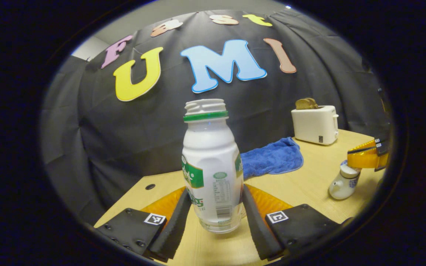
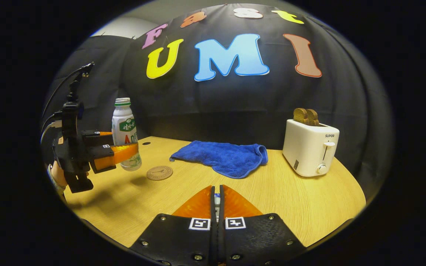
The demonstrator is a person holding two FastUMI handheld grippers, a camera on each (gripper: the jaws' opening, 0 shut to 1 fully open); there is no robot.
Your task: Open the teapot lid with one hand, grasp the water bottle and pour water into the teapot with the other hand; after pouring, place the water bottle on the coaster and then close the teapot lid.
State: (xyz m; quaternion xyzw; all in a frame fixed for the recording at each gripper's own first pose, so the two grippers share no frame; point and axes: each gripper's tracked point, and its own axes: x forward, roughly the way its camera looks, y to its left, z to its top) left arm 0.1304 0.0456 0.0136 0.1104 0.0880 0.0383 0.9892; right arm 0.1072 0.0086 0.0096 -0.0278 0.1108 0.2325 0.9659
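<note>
The left gripper (image 1: 215, 218) is clamped on the water bottle (image 1: 212, 166), both fingers pressing its lower sides; the bottle is upright, uncapped, and its base looks raised clear of the table (image 1: 309, 184) — the right gripper view agrees, showing it held above the wood just beside the round coaster (image 2: 159, 172). Off to the right in the left gripper view sits the small white teapot (image 1: 342, 183), with the right gripper (image 1: 368, 157) right over its top. In the right gripper view that gripper's (image 2: 217, 201) fingers are drawn almost together with a sliver of something pale and blue between them — most likely the lid knob, so I judge it to be pinching the teapot lid (image 2: 217, 199), though whether the lid is already lifted off the pot I cannot tell. A blue cloth (image 2: 222, 157) and a white toaster (image 2: 311, 151) with bread in it stand further back, well apart from the work. As for progress: the bottle is grasped, the lid is in hand, but the bottle is nowhere near tilted and is well apart from the pot. Still to do, by my reading — carry the bottle over, pour, set it on the coaster, and close the lid
</note>
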